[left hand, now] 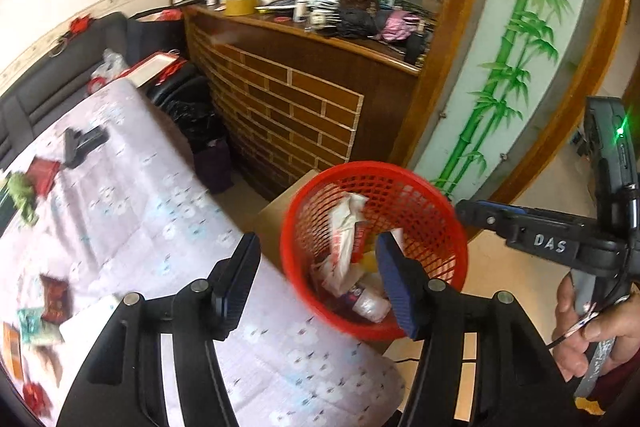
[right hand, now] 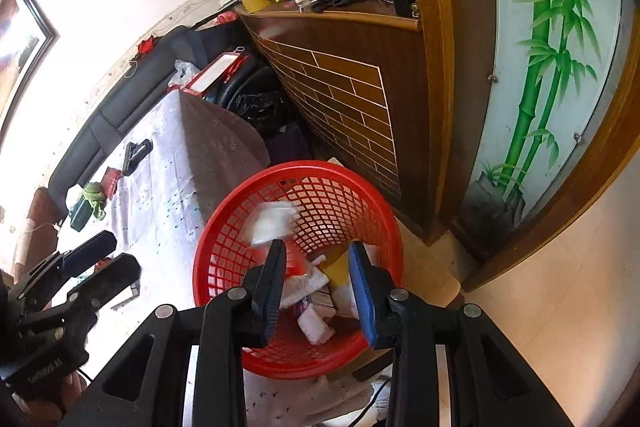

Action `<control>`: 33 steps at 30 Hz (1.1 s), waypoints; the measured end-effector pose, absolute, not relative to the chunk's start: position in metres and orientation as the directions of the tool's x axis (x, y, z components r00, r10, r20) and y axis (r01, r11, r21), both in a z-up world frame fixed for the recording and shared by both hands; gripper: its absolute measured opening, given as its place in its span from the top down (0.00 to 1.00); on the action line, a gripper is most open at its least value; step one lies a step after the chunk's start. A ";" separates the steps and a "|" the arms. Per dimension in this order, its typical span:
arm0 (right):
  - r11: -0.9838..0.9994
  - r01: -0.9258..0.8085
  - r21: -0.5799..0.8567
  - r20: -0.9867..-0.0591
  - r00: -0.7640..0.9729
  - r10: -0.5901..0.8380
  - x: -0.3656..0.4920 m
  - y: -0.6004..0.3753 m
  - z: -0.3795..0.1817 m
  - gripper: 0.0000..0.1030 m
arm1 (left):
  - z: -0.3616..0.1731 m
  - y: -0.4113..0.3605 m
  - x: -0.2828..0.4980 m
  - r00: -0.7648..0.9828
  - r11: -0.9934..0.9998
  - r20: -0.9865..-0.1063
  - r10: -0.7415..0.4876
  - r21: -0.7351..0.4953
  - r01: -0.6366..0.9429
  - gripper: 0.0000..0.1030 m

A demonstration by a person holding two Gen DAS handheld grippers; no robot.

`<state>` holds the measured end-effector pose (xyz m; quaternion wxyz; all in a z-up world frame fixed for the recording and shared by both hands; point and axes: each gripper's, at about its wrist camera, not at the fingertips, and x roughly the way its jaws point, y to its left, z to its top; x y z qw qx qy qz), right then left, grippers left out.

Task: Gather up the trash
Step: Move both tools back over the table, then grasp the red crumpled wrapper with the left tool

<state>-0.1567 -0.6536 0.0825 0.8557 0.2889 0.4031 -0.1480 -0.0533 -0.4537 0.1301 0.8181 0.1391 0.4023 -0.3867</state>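
Note:
A red mesh basket (left hand: pixel 432 195) (right hand: pixel 224 247) stands beside the table's end and holds several crumpled wrappers (left hand: pixel 344 227) and packets (right hand: pixel 316 327). A blurred white piece (right hand: pixel 274 221) is in the air inside the basket, just beyond my right gripper (right hand: pixel 318 279), which is open and empty over the basket. My left gripper (left hand: pixel 316 267) is open and empty, between the table edge and the basket. More trash lies on the white floral tablecloth (left hand: pixel 140 195): a red packet (left hand: pixel 56 297), a red wrapper (left hand: pixel 42 171), a green scrap (left hand: pixel 22 195).
A black clip-like tool (left hand: pixel 84 143) lies on the table. A dark sofa (left hand: pixel 52 75) runs behind it. A cluttered wooden counter (left hand: pixel 304 95) with a brick pattern and a bamboo-painted panel (left hand: pixel 508 67) stand behind the basket. A black bag (left hand: pixel 200 127) sits on the floor.

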 end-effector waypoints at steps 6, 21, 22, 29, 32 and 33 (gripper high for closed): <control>0.819 0.417 0.393 -0.760 0.649 0.034 -0.147 -0.631 0.087 0.66 | 0.125 -0.411 -0.050 0.405 0.725 -0.779 -0.478 -0.089 0.683 0.43; 0.894 0.192 0.405 -0.765 0.606 0.216 -0.094 -0.513 0.084 0.60 | 0.121 -0.240 -0.031 0.513 0.896 -0.787 -0.342 -0.109 0.431 0.43; 0.896 0.183 0.404 -0.767 0.602 0.223 -0.092 -0.506 0.083 0.60 | 0.119 -0.225 -0.030 0.519 0.907 -0.790 -0.327 -0.109 0.406 0.43; 0.917 0.124 0.378 -0.789 0.561 0.250 -0.083 -0.460 0.078 0.53 | 0.112 -0.126 -0.016 0.584 0.968 -0.792 -0.177 -0.033 0.248 0.27; 0.924 0.115 0.366 -0.792 0.560 0.244 -0.083 -0.449 0.079 0.52 | 0.106 -0.075 -0.001 0.573 0.984 -0.811 -0.121 -0.020 0.178 0.27; 0.925 0.115 0.363 -0.793 0.560 0.242 -0.083 -0.448 0.080 0.52 | 0.103 -0.060 0.004 0.565 0.987 -0.818 -0.104 -0.014 0.160 0.27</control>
